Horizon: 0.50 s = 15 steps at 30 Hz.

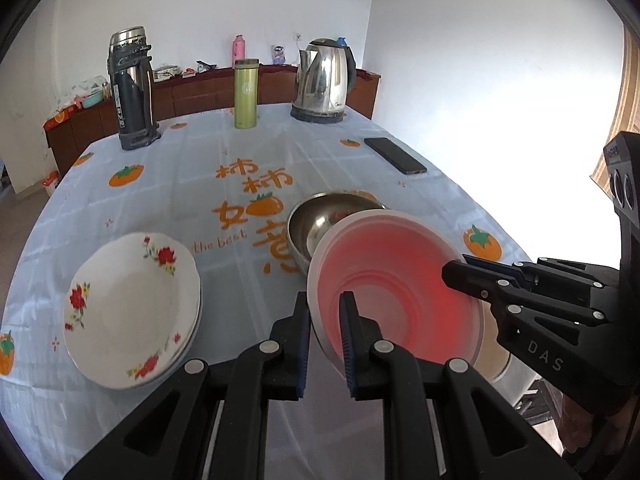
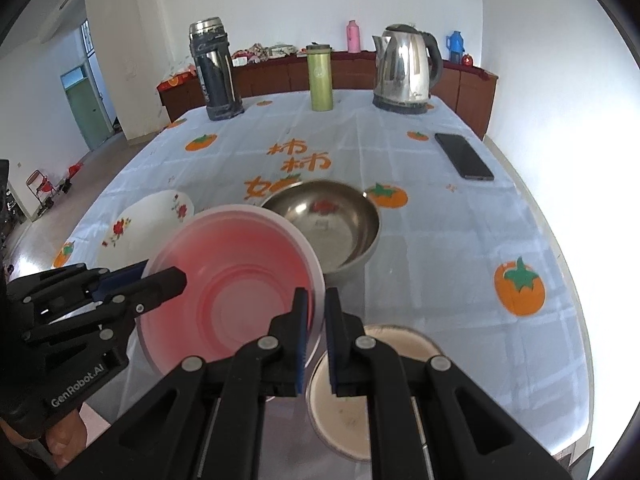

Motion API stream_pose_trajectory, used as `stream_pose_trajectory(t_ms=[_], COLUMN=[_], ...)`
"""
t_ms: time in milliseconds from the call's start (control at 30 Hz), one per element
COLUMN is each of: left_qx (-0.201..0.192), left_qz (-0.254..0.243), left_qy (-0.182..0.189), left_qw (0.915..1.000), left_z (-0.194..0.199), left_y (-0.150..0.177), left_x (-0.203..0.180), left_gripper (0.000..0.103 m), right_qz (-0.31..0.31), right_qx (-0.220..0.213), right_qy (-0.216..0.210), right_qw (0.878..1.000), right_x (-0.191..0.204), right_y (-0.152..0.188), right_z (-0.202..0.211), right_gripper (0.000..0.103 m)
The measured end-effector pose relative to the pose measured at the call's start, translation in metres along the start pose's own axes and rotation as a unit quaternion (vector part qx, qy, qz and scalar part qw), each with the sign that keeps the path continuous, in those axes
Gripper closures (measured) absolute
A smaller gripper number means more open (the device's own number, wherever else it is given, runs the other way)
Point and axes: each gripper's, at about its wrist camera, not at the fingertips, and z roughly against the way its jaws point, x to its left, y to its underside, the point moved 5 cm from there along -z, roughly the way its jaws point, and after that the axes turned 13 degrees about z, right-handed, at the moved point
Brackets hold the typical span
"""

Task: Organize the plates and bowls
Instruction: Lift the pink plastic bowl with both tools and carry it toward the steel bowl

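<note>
Holding: left hand-held gripper (image 1: pixel 325 322) and right hand-held gripper (image 2: pixel 318 322) each pinch opposite rims of the pink bowl (image 1: pixel 396 292), raised off the tabletop (image 1: pixel 160 200).
Beyond right hand-held gripper: steel bowl (image 2: pixel 332 220).
Left of left hand-held gripper: flowered plates (image 1: pixel 132 308).

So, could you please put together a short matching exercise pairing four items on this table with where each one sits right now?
Items:
1. pink bowl
2. steel bowl
3. phone
4. flowered plates

Places:
A. flat near the table's right edge
B. stacked on the tablecloth, left of the bowls
C. gripped at opposite rims by the left gripper and right gripper
D. on the tablecloth just behind the pink bowl

Pairs: 1-C, 2-D, 3-A, 4-B
</note>
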Motion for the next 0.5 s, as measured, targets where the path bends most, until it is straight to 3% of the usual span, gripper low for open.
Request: stream_pose_trajectory(t_ms=[500], left_qx=[-0.019], left_qz=[-0.006], left_qy=[-0.004], left_qw=[0.9998], left_z=[-0.016], left_y=[-0.036], left_x=[-0.018], left_gripper=[0.087], right_qz=[-0.003], right_qx=[-0.007], right_qy=[0.009], right_qw=[1.0], right_x=[-0.029], right_y=[-0.028], right_z=[-0.009], right_gripper=[0.094])
